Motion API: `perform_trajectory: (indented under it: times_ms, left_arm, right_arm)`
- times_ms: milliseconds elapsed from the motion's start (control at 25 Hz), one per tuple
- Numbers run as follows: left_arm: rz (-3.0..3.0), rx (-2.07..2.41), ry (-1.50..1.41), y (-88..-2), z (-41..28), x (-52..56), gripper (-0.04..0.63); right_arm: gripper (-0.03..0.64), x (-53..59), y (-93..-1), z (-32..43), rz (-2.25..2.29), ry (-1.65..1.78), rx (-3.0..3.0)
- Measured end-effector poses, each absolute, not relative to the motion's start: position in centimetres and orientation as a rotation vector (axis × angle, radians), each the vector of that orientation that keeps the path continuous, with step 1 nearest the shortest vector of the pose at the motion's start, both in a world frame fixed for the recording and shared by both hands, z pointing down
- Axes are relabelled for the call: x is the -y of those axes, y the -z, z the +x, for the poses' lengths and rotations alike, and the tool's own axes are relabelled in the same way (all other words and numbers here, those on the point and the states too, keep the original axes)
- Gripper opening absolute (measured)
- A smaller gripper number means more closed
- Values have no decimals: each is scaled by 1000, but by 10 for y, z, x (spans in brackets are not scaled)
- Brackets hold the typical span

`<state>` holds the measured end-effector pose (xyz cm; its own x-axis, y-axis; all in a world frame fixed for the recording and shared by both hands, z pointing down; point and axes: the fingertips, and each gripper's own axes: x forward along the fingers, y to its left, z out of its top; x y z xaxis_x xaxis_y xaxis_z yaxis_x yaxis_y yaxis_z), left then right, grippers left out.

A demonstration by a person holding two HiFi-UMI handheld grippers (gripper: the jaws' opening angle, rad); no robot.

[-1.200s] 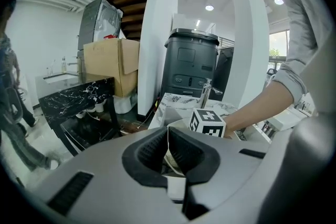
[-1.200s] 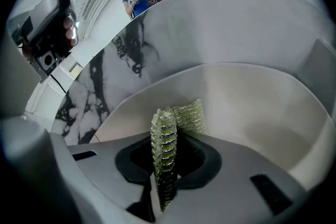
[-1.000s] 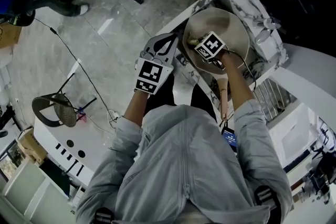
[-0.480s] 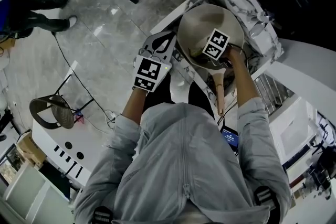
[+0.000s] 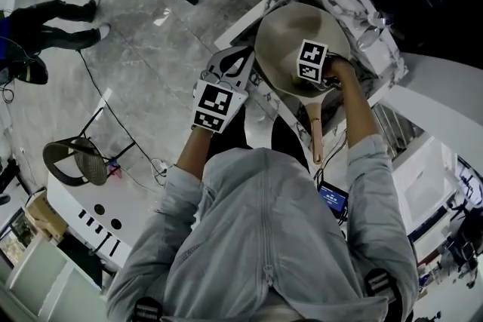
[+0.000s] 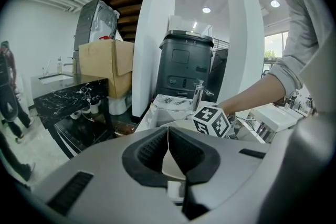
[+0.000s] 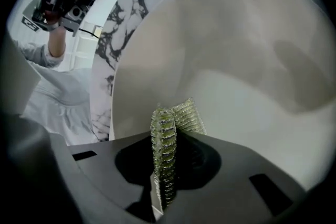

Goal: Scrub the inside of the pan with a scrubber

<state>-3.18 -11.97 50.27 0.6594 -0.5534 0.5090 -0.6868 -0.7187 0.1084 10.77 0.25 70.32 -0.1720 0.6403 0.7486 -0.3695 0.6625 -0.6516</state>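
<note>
Your right gripper [image 7: 169, 136] has shifted across the pan [image 7: 236, 50], jaws pinching the scrubber [image 7: 164, 152]. Your left gripper [image 6: 168, 150] sits beside the pan, jaws pressed together.

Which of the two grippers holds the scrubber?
The right gripper: its jaws clamp the green scrubber inside the pan. The left gripper is shut on nothing, outside the pan.

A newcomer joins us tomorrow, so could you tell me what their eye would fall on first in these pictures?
First, the big pale pan sitting in the marbled sink, handle towards the person. Next, the right gripper inside it, jaws shut on a green mesh scrubber close to the pan's inner wall. The left gripper hangs beside the pan, jaws together on nothing.
</note>
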Motion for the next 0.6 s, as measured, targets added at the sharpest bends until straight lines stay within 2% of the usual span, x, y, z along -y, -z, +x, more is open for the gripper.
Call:
perform_trajectory:
  times_ms: [320, 600]
  left_arm:
    - [2587, 991, -651, -502, -30, 119, 23]
    - [2588, 978, -662, -506, -26, 115, 23]
  right_arm:
    - [81, 24, -726, 150, -86, -720, 1391]
    - [81, 53, -737, 158, 96, -691, 1457]
